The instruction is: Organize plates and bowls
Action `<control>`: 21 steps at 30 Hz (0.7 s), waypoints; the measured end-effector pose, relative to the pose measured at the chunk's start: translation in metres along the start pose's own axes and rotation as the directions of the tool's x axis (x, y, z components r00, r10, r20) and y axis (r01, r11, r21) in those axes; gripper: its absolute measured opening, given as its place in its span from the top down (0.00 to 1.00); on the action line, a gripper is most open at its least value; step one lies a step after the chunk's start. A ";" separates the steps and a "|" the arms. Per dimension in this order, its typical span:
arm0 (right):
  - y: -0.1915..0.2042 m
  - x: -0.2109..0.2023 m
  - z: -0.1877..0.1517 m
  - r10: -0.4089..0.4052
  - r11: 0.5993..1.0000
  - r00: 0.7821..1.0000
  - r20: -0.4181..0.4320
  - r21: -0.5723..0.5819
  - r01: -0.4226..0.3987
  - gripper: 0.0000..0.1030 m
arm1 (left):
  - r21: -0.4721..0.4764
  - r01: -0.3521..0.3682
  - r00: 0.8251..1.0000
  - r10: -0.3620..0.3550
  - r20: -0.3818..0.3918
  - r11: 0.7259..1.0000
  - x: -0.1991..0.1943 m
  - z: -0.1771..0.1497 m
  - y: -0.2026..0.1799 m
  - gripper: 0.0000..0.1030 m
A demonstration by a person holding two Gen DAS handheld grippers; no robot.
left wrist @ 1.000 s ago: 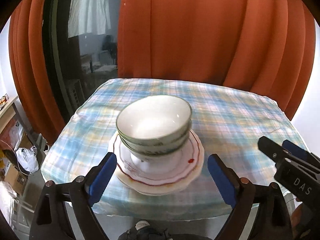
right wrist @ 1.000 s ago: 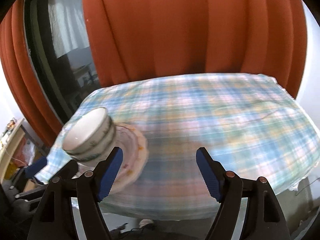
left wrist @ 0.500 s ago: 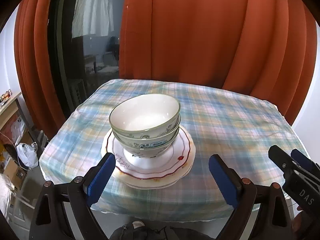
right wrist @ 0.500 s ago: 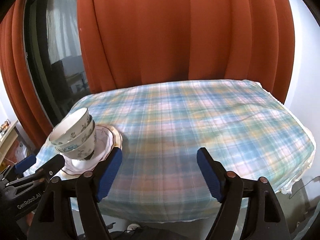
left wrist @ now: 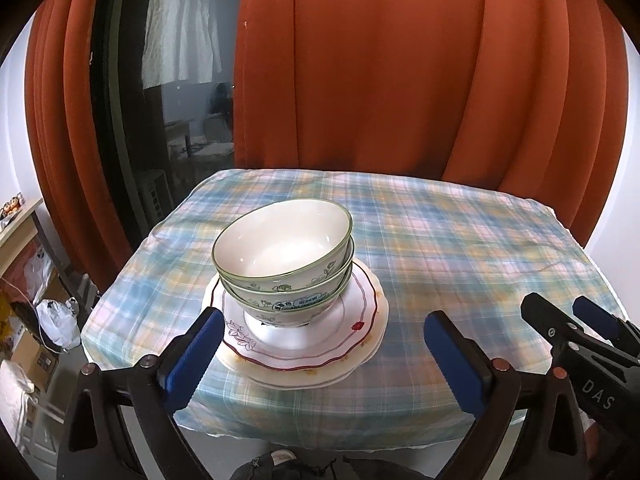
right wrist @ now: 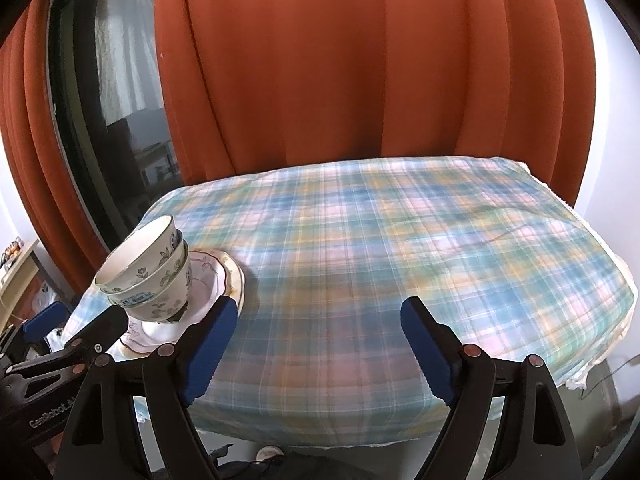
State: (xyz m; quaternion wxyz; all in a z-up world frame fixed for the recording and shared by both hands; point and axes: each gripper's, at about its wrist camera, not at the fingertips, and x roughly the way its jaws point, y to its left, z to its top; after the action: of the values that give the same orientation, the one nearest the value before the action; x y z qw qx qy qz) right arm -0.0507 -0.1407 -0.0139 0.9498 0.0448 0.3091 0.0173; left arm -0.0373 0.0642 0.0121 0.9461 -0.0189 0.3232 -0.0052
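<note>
Stacked white bowls (left wrist: 286, 264) with green rims and flower prints sit nested on stacked plates (left wrist: 352, 338) with a red scalloped line, near the table's front left corner. My left gripper (left wrist: 320, 344) is open and empty, just in front of the stack, its jaws wide on either side of the plates. My right gripper (right wrist: 318, 340) is open and empty over the table's front edge, to the right of the stack. The bowls (right wrist: 146, 276) and plates (right wrist: 220, 276) show at the left of the right wrist view. The right gripper (left wrist: 576, 324) appears at the left wrist view's right edge.
The table wears a blue, pink and yellow plaid cloth (right wrist: 400, 248). Orange curtains (left wrist: 400, 72) hang close behind it, with a dark window (left wrist: 168, 100) at the left. Bags and boxes (left wrist: 52, 320) lie on the floor left of the table.
Both grippers have pulled back and up from the stack. The bowls and plates stay put on the table. Both grippers remain open.
</note>
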 end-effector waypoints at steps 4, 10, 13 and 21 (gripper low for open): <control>0.000 0.001 0.000 -0.001 1.000 1.000 -0.001 -0.001 0.001 0.16 | 0.004 0.006 1.000 -0.006 0.001 1.000 0.001 0.000 0.001 0.02; 0.000 0.000 -0.001 -0.010 1.000 1.000 0.001 0.001 0.010 0.16 | 0.020 0.005 1.000 -0.005 0.002 1.000 0.000 0.000 -0.001 0.02; -0.001 -0.003 -0.001 -0.014 1.000 1.000 0.005 0.001 0.014 0.15 | 0.026 0.012 1.000 -0.012 0.002 1.000 0.000 -0.001 -0.002 0.01; -0.002 -0.004 -0.001 -0.018 1.000 1.000 0.009 -0.001 0.018 0.15 | 0.032 0.021 1.000 -0.021 0.005 0.999 -0.002 -0.001 -0.002 0.00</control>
State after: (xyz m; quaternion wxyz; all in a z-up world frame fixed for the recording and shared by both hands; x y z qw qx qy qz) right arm -0.0547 -0.1426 -0.0124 0.9513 0.0416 0.3054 0.0087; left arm -0.0400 0.0622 0.0125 0.9471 -0.0073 0.3202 -0.0200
